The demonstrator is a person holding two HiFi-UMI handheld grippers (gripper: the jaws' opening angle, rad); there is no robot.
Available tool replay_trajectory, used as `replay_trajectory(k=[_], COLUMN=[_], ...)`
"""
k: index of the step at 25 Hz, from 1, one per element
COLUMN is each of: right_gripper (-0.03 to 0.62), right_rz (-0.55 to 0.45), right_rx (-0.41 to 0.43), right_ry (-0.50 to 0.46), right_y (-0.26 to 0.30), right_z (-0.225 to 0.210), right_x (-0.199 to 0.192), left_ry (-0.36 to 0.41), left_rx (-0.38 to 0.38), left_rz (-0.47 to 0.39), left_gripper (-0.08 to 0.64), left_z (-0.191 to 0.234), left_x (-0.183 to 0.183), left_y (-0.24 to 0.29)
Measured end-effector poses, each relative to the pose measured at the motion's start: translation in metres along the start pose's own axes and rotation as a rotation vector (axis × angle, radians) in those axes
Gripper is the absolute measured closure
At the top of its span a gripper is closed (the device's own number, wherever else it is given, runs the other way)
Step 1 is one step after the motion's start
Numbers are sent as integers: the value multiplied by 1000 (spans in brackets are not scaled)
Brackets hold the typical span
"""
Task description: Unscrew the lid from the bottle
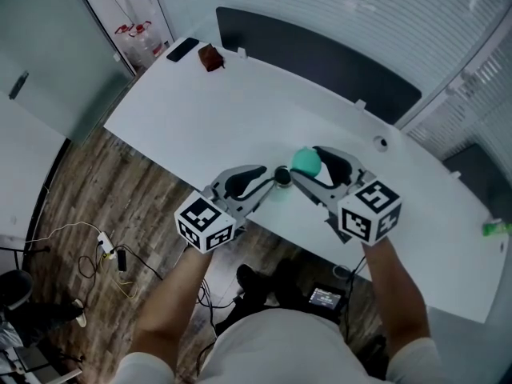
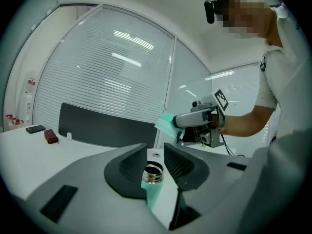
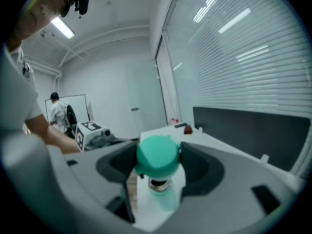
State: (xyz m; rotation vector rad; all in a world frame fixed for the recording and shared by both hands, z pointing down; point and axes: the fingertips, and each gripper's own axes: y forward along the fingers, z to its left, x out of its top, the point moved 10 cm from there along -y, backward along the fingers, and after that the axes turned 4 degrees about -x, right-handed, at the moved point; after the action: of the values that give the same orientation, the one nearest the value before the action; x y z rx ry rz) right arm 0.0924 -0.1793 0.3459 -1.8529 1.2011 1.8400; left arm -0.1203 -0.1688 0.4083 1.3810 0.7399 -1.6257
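A mint-green bottle [image 2: 152, 186] stands upright with its steel mouth [image 2: 153, 169] uncovered. My left gripper [image 2: 155, 161] has its pads against both sides of the neck and is shut on it. In the head view the bottle mouth [image 1: 282, 174] shows at the left gripper [image 1: 270, 181] tips, near the table's front edge. My right gripper [image 3: 157, 156] is shut on the round green lid [image 3: 157, 155], held just above the bottle [image 3: 165, 199] and apart from it. From overhead the lid [image 1: 306, 162] sits in the right gripper [image 1: 312, 166], right of the mouth.
The white curved table [image 1: 240, 110] carries a black phone [image 1: 182, 49] and a small red-brown object [image 1: 211, 57] at its far left corner. A dark panel [image 1: 320, 58] lines its back edge. Cables lie on the wooden floor [image 1: 104, 250]. Another person [image 3: 57, 113] stands far off.
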Motion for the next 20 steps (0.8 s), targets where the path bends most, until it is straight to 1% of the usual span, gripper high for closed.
replay_trajectory(k=[4,6,12,17,20], right_gripper=[296,296,296,296,297], right_rz=[-30,-50,-115,-144,-180], right_rx=[-28,-35,-32,-27,-36], right_ry=[16,32,110,143,165], right_y=[-11,-17,-37,-53,-67], right_z=[1,2,9,21,26], right_x=[5,7,11,10,10], left_ry=[-56,-82,-142,-186,-213], left_rx=[37,47,54,62,69], left_rz=[-53,-79,-170,-228,-264], left_gripper=[503,517,525,526,526], left_z=[-4,-7,-26,-40,-49], left_x=[11,15,33,38,40], left_y=[-10,-15,-28,-42,-51])
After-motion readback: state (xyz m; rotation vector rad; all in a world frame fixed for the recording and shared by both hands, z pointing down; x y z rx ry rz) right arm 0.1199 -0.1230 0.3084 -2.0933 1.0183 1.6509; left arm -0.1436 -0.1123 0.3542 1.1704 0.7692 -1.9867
